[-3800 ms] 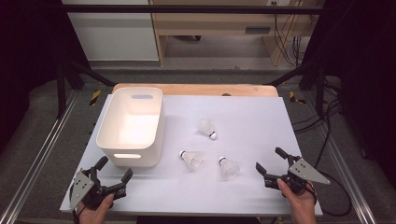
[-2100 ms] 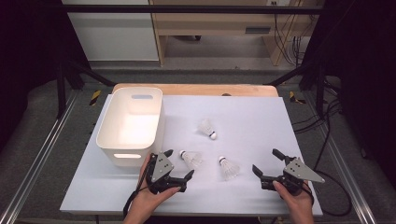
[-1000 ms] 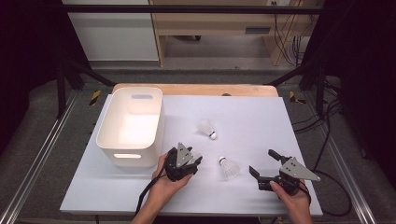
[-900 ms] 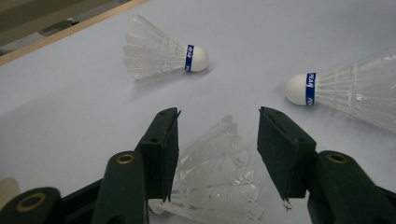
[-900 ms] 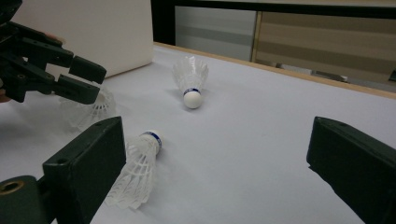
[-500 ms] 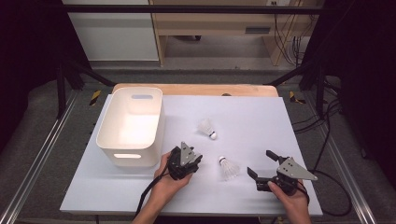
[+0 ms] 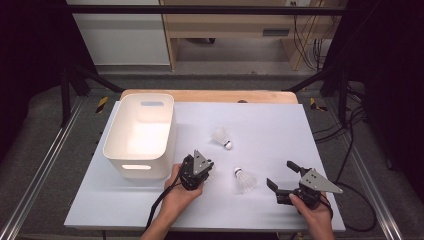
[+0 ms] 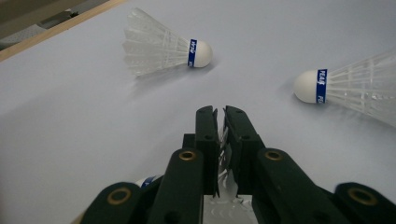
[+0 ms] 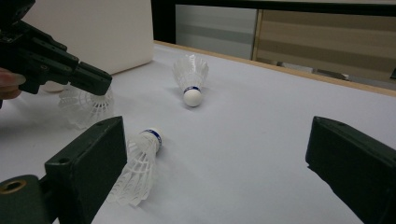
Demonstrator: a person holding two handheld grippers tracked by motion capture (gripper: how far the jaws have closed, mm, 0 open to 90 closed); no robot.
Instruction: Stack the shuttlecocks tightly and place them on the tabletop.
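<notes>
The left tool [image 8: 219, 122] has pinched its jaws nearly together on the feather skirt of a shuttlecock [image 9: 86, 106], which sits low on the bench [image 7: 280, 125] just beside the white bin [image 7: 140, 135]; whether it has lifted clear is hard to tell. The pick looks made, so next comes a lift over the bin's near wall and a drop inside. The right tool [image 7: 285, 180] waits wide apart near a second shuttlecock [image 7: 245, 180], a third [image 7: 221, 136] farther back, open room all round.
</notes>
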